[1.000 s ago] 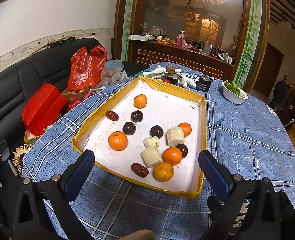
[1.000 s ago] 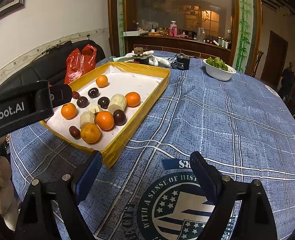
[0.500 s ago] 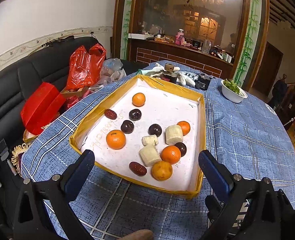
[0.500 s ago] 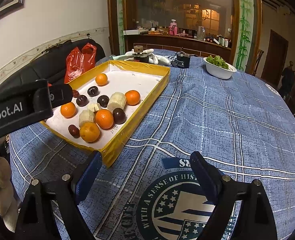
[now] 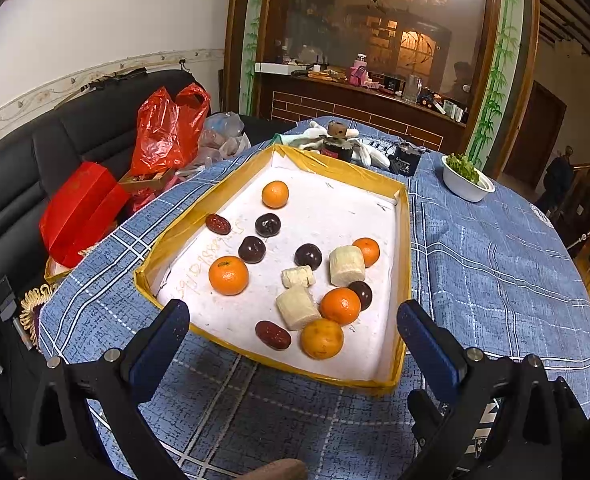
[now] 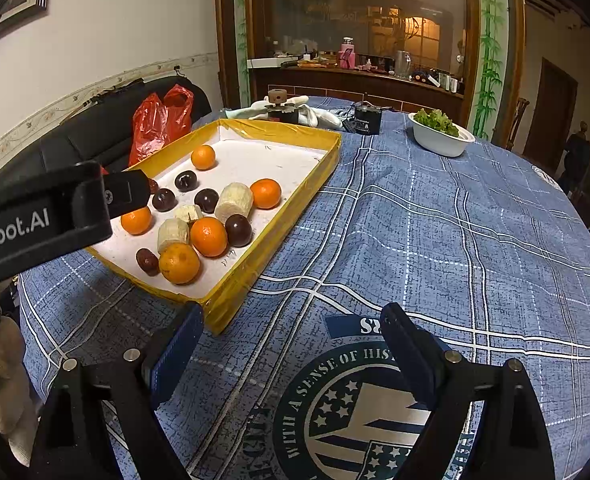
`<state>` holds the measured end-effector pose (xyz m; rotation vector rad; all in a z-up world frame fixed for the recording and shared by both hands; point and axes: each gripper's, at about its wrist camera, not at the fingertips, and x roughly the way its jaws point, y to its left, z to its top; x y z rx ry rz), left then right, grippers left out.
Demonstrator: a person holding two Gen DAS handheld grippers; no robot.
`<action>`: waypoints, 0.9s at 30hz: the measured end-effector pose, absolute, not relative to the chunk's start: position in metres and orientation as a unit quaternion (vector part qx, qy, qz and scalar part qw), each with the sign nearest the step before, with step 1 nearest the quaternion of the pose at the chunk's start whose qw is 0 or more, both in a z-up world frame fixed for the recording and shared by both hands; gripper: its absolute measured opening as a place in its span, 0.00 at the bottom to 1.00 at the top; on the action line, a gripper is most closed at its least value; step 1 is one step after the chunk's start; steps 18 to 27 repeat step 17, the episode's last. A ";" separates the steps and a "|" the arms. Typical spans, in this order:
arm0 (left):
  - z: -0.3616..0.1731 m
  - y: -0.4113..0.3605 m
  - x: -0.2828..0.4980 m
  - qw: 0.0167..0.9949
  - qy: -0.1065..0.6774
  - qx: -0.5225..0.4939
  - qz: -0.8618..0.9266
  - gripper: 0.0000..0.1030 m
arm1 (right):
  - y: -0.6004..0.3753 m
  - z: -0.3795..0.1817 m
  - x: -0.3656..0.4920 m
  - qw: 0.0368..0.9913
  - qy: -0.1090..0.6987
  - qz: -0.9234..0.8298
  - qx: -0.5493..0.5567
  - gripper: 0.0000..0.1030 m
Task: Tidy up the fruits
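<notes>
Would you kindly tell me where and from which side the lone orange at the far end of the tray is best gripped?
Grip the far orange across its round middle, coming from above: it sits alone on the white tray floor, clear of other fruit, so fingers fit on either side. The yellow tray wall hinders a low sideways approach.

fruits (image 5: pixel 340 305) in tray (image 5: pixel 403 248), bowl (image 5: pixel 468 188) behind

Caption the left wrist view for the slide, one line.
Open left gripper hovers before a yellow-rimmed tray of mixed oranges, dark fruits, red dates and pale chunks on a blue plaid tablecloth.
</notes>
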<state>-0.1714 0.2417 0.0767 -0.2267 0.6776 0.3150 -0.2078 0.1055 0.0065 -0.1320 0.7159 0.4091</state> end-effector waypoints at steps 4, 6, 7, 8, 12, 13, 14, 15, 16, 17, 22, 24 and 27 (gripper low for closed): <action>0.075 0.244 -0.170 0.922 0.335 -0.117 0.154 1.00 | 0.107 0.006 -0.208 0.913 0.349 0.200 -0.066 0.91; 0.078 0.246 -0.170 0.923 0.331 -0.117 0.155 1.00 | 0.107 0.006 -0.207 0.913 0.350 0.201 -0.066 0.91; 0.080 0.246 -0.171 0.925 0.328 -0.116 0.156 1.00 | 0.107 0.006 -0.207 0.912 0.351 0.201 -0.065 0.91; 0.084 0.245 -0.172 0.927 0.321 -0.112 0.156 1.00 | 0.107 0.006 -0.207 0.912 0.351 0.201 -0.064 0.91; 0.108 0.239 -0.176 0.940 0.289 -0.094 0.157 1.00 | 0.098 0.015 -0.206 0.915 0.346 0.199 -0.050 0.91; 0.117 0.233 -0.178 0.946 0.274 -0.084 0.152 1.00 | 0.093 0.019 -0.205 0.917 0.344 0.197 -0.041 0.91; 0.124 0.229 -0.178 0.950 0.265 -0.076 0.147 1.00 | 0.087 0.022 -0.205 0.919 0.341 0.194 -0.032 0.91; 0.130 0.220 -0.179 0.954 0.256 -0.063 0.140 1.00 | 0.081 0.025 -0.204 0.921 0.339 0.190 -0.024 0.91; 0.135 0.213 -0.178 0.956 0.253 -0.054 0.135 1.00 | 0.070 0.029 -0.202 0.923 0.338 0.184 -0.012 0.91; 0.138 0.203 -0.176 0.958 0.251 -0.046 0.130 1.00 | 0.062 0.032 -0.200 0.924 0.339 0.179 -0.004 0.91; 0.138 0.203 -0.176 0.958 0.251 -0.046 0.130 1.00 | 0.062 0.032 -0.200 0.924 0.339 0.179 -0.004 0.91; 0.138 0.203 -0.176 0.958 0.251 -0.046 0.130 1.00 | 0.062 0.032 -0.200 0.924 0.339 0.179 -0.004 0.91; 0.138 0.203 -0.176 0.958 0.251 -0.046 0.130 1.00 | 0.062 0.032 -0.200 0.924 0.339 0.179 -0.004 0.91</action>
